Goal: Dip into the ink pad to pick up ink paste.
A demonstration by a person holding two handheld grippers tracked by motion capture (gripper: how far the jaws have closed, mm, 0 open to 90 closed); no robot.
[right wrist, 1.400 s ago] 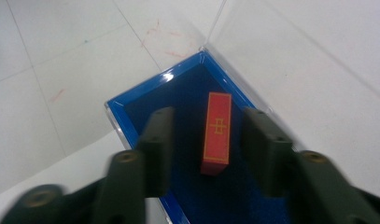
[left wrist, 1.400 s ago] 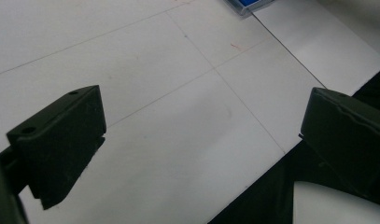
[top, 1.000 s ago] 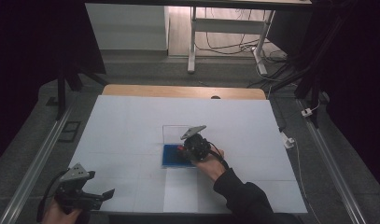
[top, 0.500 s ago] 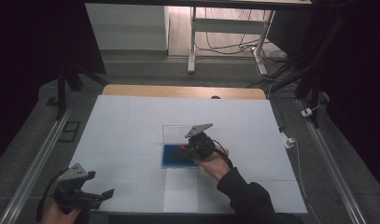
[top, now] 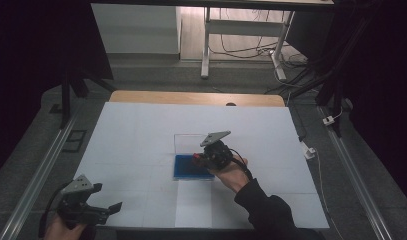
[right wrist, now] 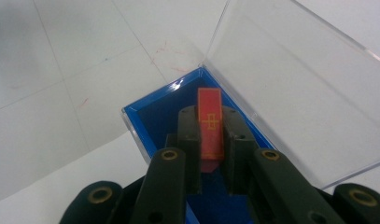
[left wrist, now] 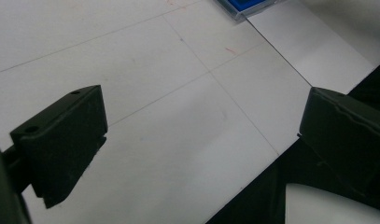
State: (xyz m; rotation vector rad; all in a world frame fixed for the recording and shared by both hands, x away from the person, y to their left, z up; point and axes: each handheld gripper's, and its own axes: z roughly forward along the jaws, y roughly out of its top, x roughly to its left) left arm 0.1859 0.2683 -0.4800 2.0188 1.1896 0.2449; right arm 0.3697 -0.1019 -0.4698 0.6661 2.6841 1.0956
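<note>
since a second ago almost nothing has shifted: your right gripper [top: 200, 158] has crept only slightly over the box, and your left gripper [top: 108, 210] sits where it was, low at the near left corner of the white table [top: 141, 135].

your right gripper's jaws are pinched narrow on a thin red rectangular tile with gold markings [right wrist: 210, 123]. the tile stands on edge between the two black jaw tips, its upper end poking out beyond them and its lower end running back into the gap. straight ahead of and below those jaws lies the shallow blue-lined plastic box [right wrist: 152, 109], so the tile hangs over the box's blue floor. the box's clear hinged lid [right wrist: 290, 84] stands open just to the right of the jaws, tilted away from them; in the high view the blue box [top: 188, 167] lies to the left of your right hand [top: 231, 172].

your left gripper's jaws stand wide apart with nothing between them, only bare white table surface showing in the gap. a corner of the blue box [left wrist: 246, 7] shows far ahead of those jaws, well apart from them. the table's near edge runs close under the right-hand jaw.
</note>
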